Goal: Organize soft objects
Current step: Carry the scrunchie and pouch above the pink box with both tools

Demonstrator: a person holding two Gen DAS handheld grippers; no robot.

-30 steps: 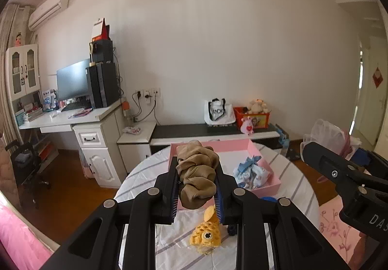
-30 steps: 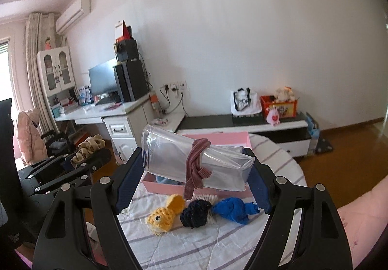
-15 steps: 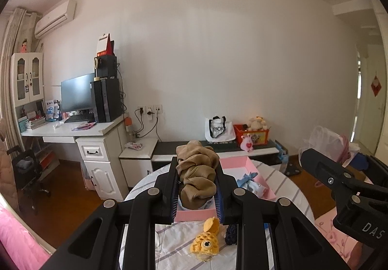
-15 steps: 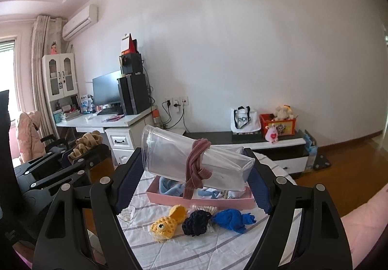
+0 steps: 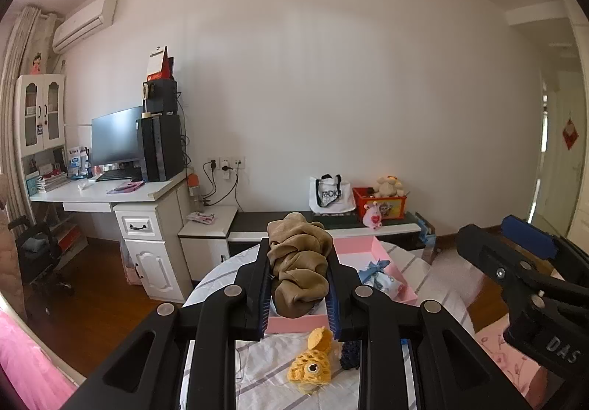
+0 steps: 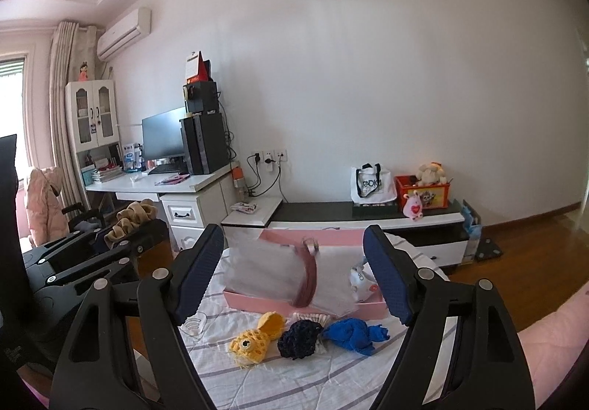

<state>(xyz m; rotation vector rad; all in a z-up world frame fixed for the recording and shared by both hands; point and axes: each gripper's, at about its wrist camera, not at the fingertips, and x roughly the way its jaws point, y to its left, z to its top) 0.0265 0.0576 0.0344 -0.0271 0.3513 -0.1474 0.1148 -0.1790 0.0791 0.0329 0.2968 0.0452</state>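
My left gripper [image 5: 297, 285] is shut on a brown scrunchie [image 5: 294, 251], held above the near end of the pink box [image 5: 353, 248]. The right gripper [image 6: 294, 237] has its jaws wide and closing. A clear plastic container [image 6: 265, 274] with a maroon band [image 6: 311, 274] shows blurred below and between the jaws, free of both pads, dropping into the pink box [image 6: 294, 303]. A yellow crochet fish [image 6: 254, 336], a dark navy piece [image 6: 300, 338] and a blue piece [image 6: 353, 334] lie on the striped tablecloth [image 6: 331, 373] before the box.
Blue-and-white soft items [image 5: 379, 277] lie in the box's right end. Behind the round table stand a white desk [image 6: 158, 185] with a monitor and a low cabinet [image 6: 368, 215] with a tote bag and toy box. Pink bedding [image 5: 515, 354] borders the right.
The clear container has left the right gripper's jaws and fallen toward the pink box. My left gripper, still gripping the scrunchie, has drawn back a little from the box.
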